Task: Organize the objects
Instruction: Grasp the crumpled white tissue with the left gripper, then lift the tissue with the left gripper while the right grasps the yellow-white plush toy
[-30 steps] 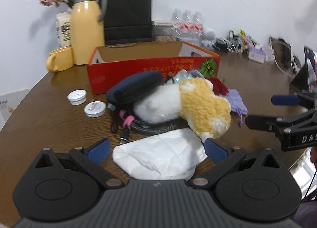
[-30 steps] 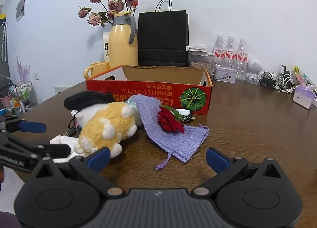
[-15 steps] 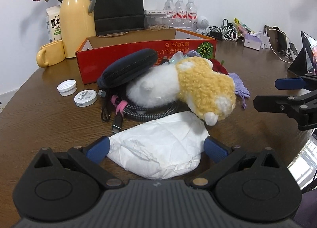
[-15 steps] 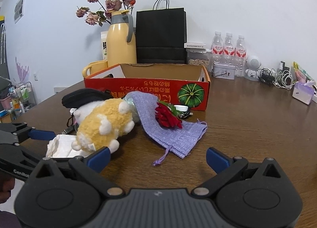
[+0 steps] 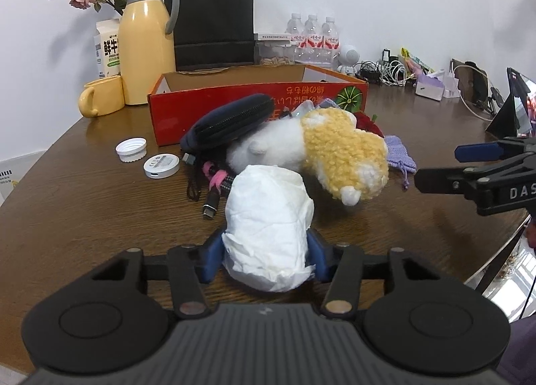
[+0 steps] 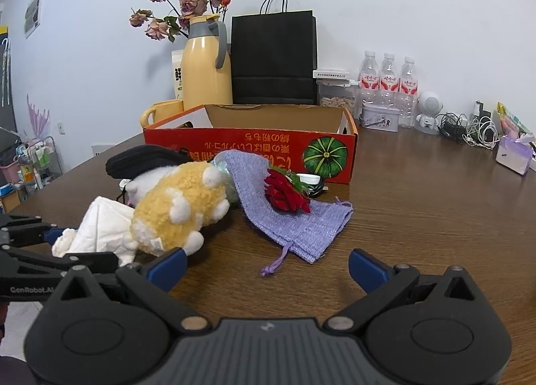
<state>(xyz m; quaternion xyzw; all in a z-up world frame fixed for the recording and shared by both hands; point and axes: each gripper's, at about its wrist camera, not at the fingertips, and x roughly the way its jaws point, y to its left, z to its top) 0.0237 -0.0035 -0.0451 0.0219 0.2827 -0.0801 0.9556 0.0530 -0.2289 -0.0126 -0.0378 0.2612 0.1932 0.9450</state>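
Left gripper (image 5: 264, 254), jaws clamped on the crumpled white tissue (image 5: 268, 224) for boxing; right gripper (image 6: 266, 267), jaws spread wide, empty, facing the purple pouch (image 6: 294, 220).

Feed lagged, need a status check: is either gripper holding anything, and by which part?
The left gripper pinches the crumpled white paper wad at its near end. The right gripper is open, holding nothing.

Both views are taken low over the tabletop (image 5: 83, 204) from opposite sides; the plush toy (image 5: 338, 157) (image 6: 181, 207) is shared.
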